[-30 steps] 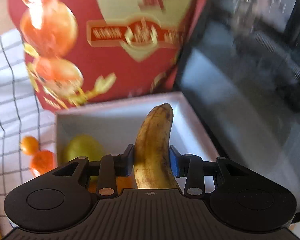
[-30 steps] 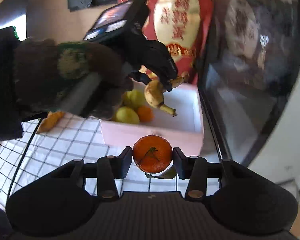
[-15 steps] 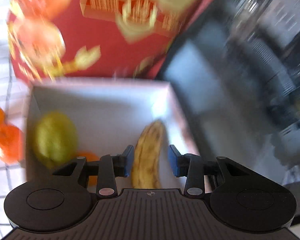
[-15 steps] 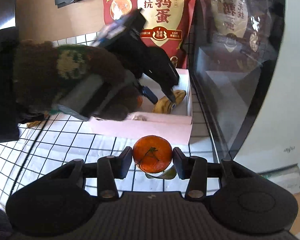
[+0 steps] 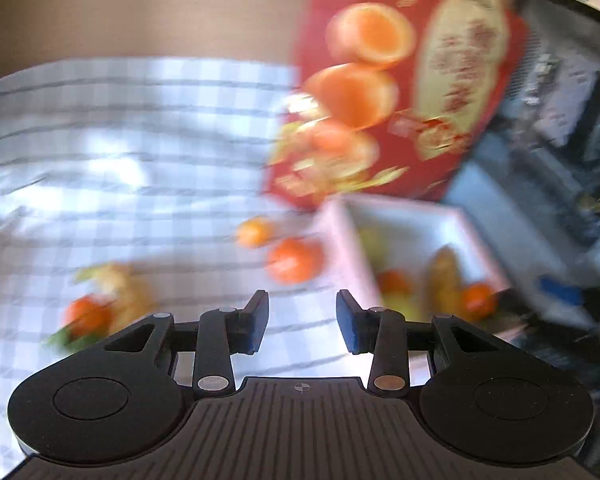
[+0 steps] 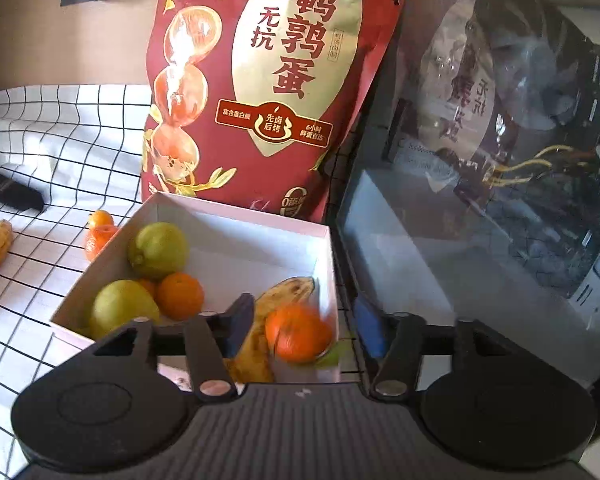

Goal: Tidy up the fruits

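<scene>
The right tongs (image 6: 304, 326) hang over the near right corner of the white box (image 6: 236, 220), and their jaws are opening: the mandarin (image 6: 298, 332) sits blurred between them, its sides clear of both pads, just above the brown-spotted banana (image 6: 278, 300) that lies along the box's right wall. Also in the box are two green-yellow pears (image 6: 158, 250), one behind the other on the left, with a smaller orange (image 6: 180, 295) tucked beside them. Behind the box a red snack bag (image 6: 268, 92) stands upright, and to its right is a dark glass-fronted case (image 6: 500, 160). The left tongs (image 5: 302, 322) hover over the checked cloth (image 5: 120, 140) on the tabletop with nothing between their blue pads, the jaws set at a moderate gap. That view is smeared by motion, yet two loose mandarins (image 5: 294, 260) show on the cloth just left of the box, and farther left lies a small heap of fruit (image 5: 100, 308) with orange, yellow and green in it.
</scene>
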`<state>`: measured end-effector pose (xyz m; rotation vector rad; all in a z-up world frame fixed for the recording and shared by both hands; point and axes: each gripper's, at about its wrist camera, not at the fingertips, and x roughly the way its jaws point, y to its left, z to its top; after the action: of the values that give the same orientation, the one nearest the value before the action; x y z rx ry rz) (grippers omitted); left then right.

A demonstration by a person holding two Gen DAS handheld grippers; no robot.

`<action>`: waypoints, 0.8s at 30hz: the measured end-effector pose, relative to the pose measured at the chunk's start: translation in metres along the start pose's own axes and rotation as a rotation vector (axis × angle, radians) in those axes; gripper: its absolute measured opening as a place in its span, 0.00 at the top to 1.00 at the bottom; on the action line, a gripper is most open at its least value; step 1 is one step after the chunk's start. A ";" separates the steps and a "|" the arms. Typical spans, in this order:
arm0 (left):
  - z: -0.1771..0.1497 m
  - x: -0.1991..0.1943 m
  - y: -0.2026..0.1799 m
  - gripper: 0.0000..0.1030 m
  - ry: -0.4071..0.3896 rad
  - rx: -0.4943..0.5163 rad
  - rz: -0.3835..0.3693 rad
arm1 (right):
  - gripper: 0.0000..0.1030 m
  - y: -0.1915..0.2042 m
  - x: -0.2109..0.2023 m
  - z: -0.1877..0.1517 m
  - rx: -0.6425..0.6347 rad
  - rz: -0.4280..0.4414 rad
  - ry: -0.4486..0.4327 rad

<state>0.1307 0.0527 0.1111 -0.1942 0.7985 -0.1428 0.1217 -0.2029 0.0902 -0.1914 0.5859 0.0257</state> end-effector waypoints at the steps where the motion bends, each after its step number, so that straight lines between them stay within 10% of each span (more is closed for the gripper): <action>1: -0.008 -0.006 0.012 0.60 0.003 -0.009 0.041 | 0.34 0.002 -0.006 -0.002 0.007 0.017 -0.008; 7: -0.033 -0.022 0.064 0.60 0.011 -0.047 0.223 | 0.34 0.041 -0.033 -0.009 -0.028 0.131 0.008; 20: -0.054 -0.050 0.122 0.60 0.029 -0.195 0.315 | 0.34 0.144 -0.012 0.035 0.037 0.544 0.157; 24: -0.062 -0.059 0.135 0.60 0.036 -0.243 0.282 | 0.54 0.193 0.029 0.062 0.102 0.623 0.247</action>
<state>0.0525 0.1888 0.0792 -0.3058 0.8703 0.2185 0.1646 -0.0024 0.0913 0.0950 0.8729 0.5807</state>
